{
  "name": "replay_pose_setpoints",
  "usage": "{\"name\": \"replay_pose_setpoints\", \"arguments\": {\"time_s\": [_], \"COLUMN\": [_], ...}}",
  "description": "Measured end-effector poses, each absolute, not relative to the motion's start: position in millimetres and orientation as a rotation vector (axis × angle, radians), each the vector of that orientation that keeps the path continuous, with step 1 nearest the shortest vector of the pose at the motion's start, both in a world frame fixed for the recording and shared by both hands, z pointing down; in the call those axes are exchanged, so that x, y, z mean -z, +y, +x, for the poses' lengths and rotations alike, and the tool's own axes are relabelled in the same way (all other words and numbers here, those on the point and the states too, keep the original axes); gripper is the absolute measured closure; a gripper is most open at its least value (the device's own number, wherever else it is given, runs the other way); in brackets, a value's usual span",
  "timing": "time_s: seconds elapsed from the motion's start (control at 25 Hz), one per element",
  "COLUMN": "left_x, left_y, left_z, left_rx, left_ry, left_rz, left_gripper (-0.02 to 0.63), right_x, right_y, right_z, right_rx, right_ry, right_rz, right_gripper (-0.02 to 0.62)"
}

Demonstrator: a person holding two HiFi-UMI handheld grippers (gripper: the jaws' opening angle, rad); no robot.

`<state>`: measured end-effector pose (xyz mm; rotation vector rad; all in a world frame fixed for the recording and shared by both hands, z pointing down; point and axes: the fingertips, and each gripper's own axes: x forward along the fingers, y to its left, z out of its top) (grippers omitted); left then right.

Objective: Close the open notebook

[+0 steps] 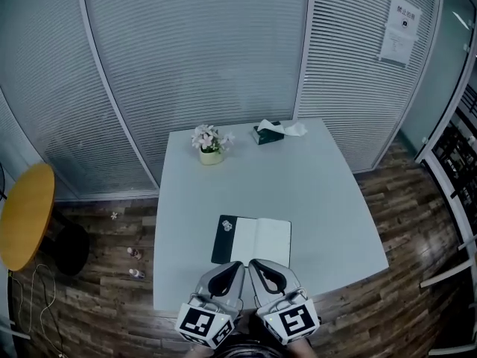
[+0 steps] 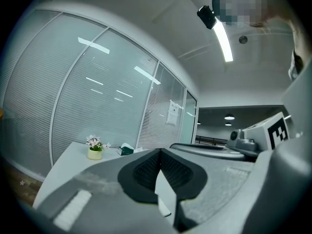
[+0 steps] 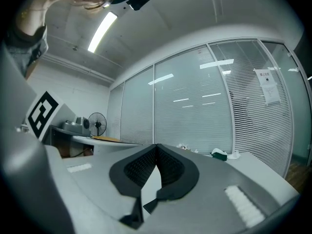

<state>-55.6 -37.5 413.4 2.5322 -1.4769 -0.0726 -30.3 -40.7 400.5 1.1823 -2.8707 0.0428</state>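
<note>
An open notebook [image 1: 253, 241] lies flat near the front edge of the white table [image 1: 320, 200], its white pages up and its dark cover showing at the left. My left gripper [image 1: 237, 264] and right gripper [image 1: 253, 262] are side by side just in front of the notebook's near edge, both pointing level at it. Both are shut with nothing between the jaws. In the left gripper view the left gripper [image 2: 159, 152] has its black pads meeting at the tips. The right gripper [image 3: 156, 147] looks the same in the right gripper view. A strip of the notebook's white page [image 2: 163, 194] shows below the left pads.
A small pot of flowers [image 1: 210, 144] and a dark tissue box [image 1: 270, 131] stand at the table's far side. A round wooden stool [image 1: 26, 215] is on the floor at the left. Glass walls with blinds surround the table.
</note>
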Motion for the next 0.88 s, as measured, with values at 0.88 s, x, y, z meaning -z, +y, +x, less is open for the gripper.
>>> {"name": "replay_pose_setpoints", "arguments": {"time_s": [0.88], "left_x": [-410.8], "left_y": [-130.2], "left_z": [-47.0], "left_rx": [0.105], "left_ry": [-1.698], "left_rz": [2.373], "left_gripper": [0.603], "right_x": [-397.7], "right_y": [-133.9], "right_z": [-21.9], "right_rx": [-0.049], "right_ry": [-2.973], "right_rz": [0.897], "right_gripper": [0.593]}}
